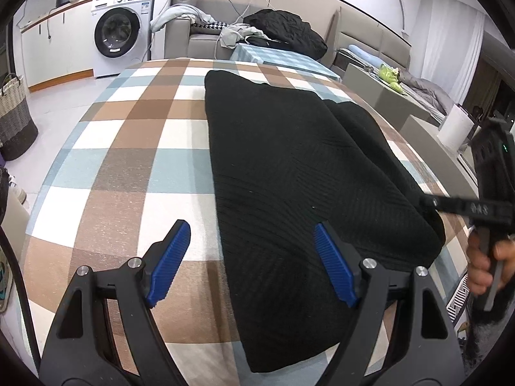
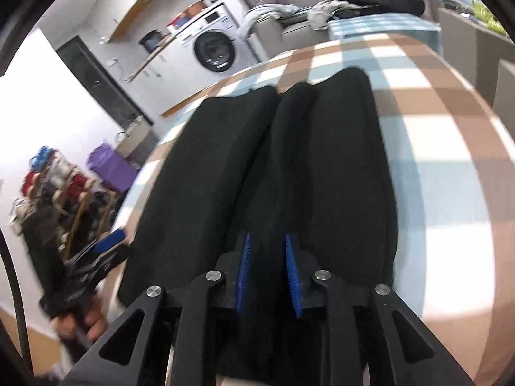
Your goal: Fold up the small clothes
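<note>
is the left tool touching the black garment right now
Cannot tell. The left wrist view shows the left tool open over the black garment's edge, but not any contact or gap.

The left black claw with blue ribbed pads (image 1: pixel 251 257) is spread wide, holding nothing. The right black claw with blue ribbed pads (image 2: pixel 266 268) has its fingers drawn close with a narrow gap between them, dark fabric showing in it; whether it grips cannot be told.

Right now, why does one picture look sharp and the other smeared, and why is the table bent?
Left wrist view: sharp; the fisheye lens bulges the checked tablecloth into a dome. Right wrist view: motion-smeared, most on the shelf clutter and left gripper; the black garment shows little texture.
</note>
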`<action>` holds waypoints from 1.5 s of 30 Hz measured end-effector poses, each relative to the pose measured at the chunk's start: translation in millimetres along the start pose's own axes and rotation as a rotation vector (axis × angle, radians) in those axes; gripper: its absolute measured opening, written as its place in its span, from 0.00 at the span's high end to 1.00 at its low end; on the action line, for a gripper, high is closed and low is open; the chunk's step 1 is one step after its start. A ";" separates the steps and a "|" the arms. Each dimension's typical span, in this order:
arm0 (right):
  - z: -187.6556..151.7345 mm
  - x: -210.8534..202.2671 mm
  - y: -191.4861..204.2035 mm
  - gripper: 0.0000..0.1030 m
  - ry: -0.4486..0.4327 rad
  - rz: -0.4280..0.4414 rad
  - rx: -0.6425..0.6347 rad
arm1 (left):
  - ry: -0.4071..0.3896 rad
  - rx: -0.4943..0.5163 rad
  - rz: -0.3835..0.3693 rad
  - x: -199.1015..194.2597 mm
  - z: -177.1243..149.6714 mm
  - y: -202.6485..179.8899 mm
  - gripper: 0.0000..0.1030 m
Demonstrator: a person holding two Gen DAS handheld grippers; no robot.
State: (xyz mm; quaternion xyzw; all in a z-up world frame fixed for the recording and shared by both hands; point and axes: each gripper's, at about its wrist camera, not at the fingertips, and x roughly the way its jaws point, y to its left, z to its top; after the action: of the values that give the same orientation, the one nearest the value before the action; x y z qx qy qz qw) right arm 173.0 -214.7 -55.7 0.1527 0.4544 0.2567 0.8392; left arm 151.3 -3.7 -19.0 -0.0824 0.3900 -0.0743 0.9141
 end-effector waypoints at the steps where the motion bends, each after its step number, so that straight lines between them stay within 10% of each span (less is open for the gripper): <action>1: -8.5 1.4 3.6 0.78 -0.001 0.001 -0.004 | 0.002 0.001 -0.002 0.1 -0.6 -1.3 0.25; 5: -21.4 -4.0 8.4 0.95 -0.033 -0.025 -0.052 | 0.000 0.004 -0.006 -2.3 -1.9 -6.0 0.25; 11: -25.1 -12.0 11.6 0.95 0.008 -0.033 -0.054 | -0.003 0.031 0.003 -5.7 -6.9 -12.5 0.25; 25: 22.4 29.6 36.5 0.66 0.015 0.050 -0.032 | 0.013 0.045 0.001 -0.9 -9.6 -14.8 0.25; 29: 25.9 45.0 50.0 0.94 -0.008 0.070 -0.084 | -0.007 0.032 -0.007 -6.7 -8.1 -11.1 0.25; 36: 17.7 27.4 31.6 0.95 -0.046 0.007 -0.039 | 0.012 0.045 0.000 -3.7 -12.4 -7.8 0.25; 45: -33.6 -0.9 33.9 0.67 0.000 0.212 -0.060 | 0.036 0.016 -0.007 -14.0 -30.8 2.9 0.25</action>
State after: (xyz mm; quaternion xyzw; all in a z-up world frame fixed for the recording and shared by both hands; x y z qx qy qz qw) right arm 134.4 -186.7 -56.6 0.1747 0.4277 0.3574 0.8116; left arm 119.5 -0.9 -30.8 -0.0749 0.4055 -0.0820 0.9073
